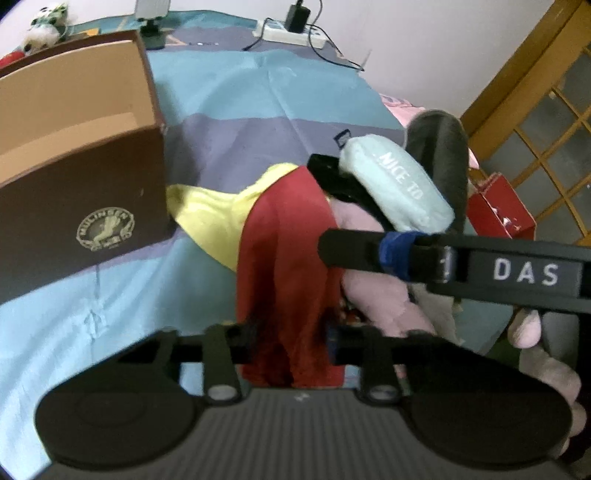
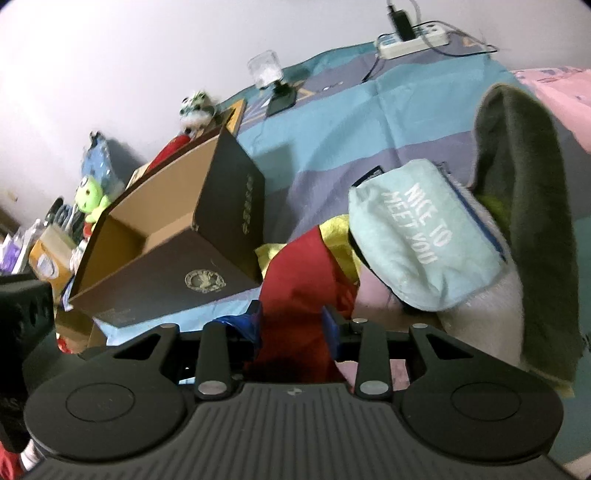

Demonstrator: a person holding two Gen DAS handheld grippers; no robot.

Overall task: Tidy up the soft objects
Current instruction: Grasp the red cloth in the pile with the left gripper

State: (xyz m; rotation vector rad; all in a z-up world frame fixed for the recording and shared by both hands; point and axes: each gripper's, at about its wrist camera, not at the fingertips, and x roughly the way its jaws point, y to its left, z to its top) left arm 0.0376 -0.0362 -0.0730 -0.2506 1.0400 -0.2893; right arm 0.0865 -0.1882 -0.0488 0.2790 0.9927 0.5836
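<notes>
A pile of soft cloths lies on the striped bedspread [image 1: 240, 92]: a red cloth [image 1: 291, 258], a yellow cloth [image 1: 214, 218], a pink cloth [image 1: 376, 291], a mint towel [image 1: 399, 184] printed "NICE TO MEET YOU", and a dark green towel [image 2: 532, 206]. My left gripper [image 1: 291, 343] is shut on the red cloth. My right gripper [image 2: 291, 328] is also shut on the red cloth [image 2: 295, 295]. The right gripper crosses the left wrist view, its finger [image 1: 351, 251] under the mint towel [image 2: 424, 236]. An open brown cardboard box [image 1: 81, 155] stands left of the pile, also in the right wrist view [image 2: 177, 254].
A white power strip [image 1: 291, 35] with a charger and cables lies at the bed's far edge. A small lamp [image 2: 267, 72] and plush toys [image 2: 195, 110] sit behind the box. A red box [image 1: 502, 210] stands at the right, beside a wooden glazed door [image 1: 546, 110].
</notes>
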